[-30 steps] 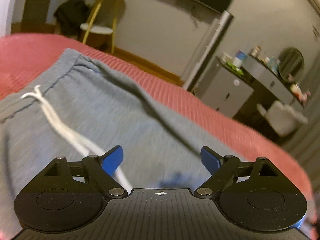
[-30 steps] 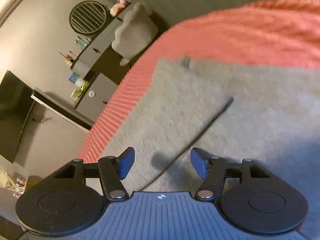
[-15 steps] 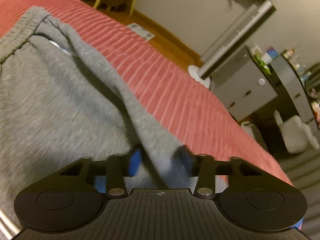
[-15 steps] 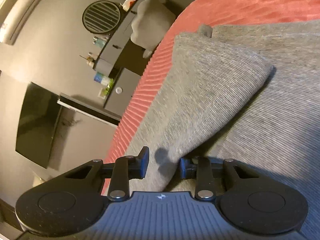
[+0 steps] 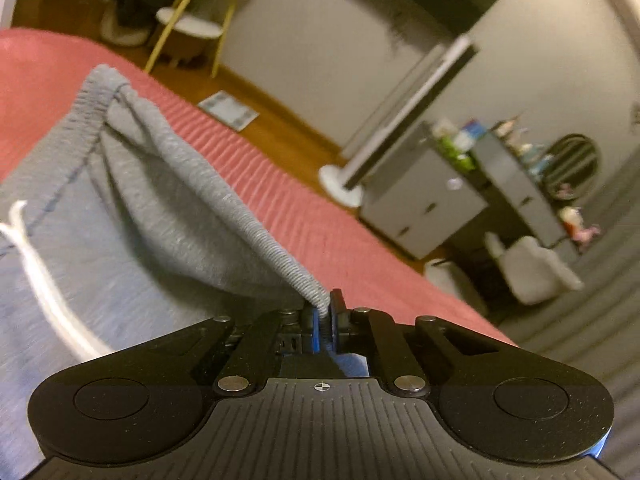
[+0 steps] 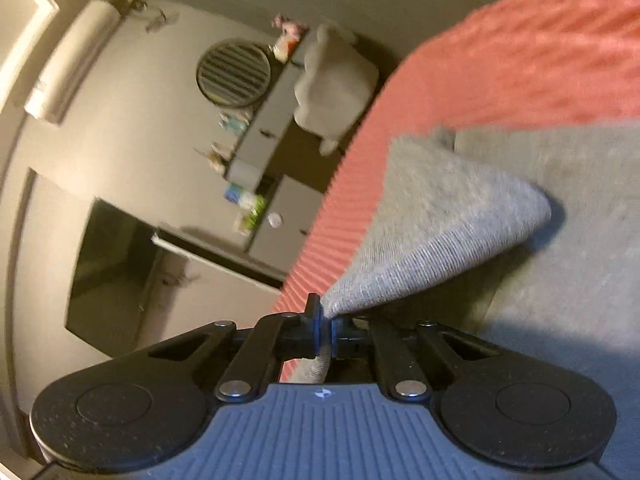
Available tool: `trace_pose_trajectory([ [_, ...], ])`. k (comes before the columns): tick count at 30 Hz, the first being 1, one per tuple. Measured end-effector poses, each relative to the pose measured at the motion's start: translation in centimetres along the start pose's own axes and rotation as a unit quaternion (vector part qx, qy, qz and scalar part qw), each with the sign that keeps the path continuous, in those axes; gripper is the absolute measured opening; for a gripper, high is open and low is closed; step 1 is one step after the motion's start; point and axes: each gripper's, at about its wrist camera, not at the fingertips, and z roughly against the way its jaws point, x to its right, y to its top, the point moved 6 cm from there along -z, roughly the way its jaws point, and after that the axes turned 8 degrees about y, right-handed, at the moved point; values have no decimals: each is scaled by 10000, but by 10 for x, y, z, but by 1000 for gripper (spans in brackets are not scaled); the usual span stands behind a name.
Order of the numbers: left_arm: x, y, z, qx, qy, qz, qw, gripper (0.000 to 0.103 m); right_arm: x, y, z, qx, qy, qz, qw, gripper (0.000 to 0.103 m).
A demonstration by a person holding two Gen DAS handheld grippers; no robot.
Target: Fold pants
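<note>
On the red bedspread (image 5: 328,216): grey pants (image 5: 132,216), edge pinched and lifted off it by left gripper (image 5: 325,320) and right gripper (image 6: 323,328).

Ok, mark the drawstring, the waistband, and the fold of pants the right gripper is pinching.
drawstring (image 5: 38,276), left wrist view, on the white cord's middle stretch.
waistband (image 5: 90,120), left wrist view, on the ribbed elastic band.
pinched fold (image 6: 436,248), right wrist view, on the raised grey cloth beyond the right gripper (image 6: 325,330).

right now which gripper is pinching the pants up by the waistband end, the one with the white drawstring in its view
The left gripper: its shut jaws pinch the grey pants beside the drawstring. The right gripper grips plain fabric.
</note>
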Motion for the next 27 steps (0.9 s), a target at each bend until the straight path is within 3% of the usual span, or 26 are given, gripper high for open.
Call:
trace_pose_trajectory([
  [4, -9, -37, 68, 109, -266, -126, 9995, 7, -10, 19, 33, 248, 241, -255, 9991, 5],
  [8, -41, -93, 99, -179, -79, 97, 9998, 7, -20, 26, 60, 417, -38, -65, 9991, 4],
  [13, -83, -142, 94, -780, 208, 461, 9957, 7, -16, 11, 93, 166, -1032, 798, 9913, 5],
  [15, -97, -149, 86, -921, 283, 634, 9933, 7, 0, 6, 102, 51, -1354, 703, 9883, 5],
  [18, -106, -146, 72, -978, 389, 749, 9916, 15, 22, 2, 100, -226, -1732, 495, 9834, 7],
  [20, -111, -139, 69, -774, 613, 900, 9910, 24, 34, 1, 95, -297, -1788, 262, 9831, 11],
  [22, -114, -133, 64, -706, 514, 1128, 9898, 39, 41, 1, 87, -375, -1759, 78, 9837, 13],
  [24, -120, -127, 55, -846, 492, 1417, 9851, 38, 45, -1, 81, -416, -1590, -81, 9864, 21],
  [26, -124, -123, 48, -969, 445, 1601, 9813, 13, 50, -2, 72, -465, -1455, -398, 9875, 22],
  [27, -126, -125, 47, -993, 454, 1630, 9806, 8, 51, -2, 68, -489, -1443, -481, 9872, 18],
])
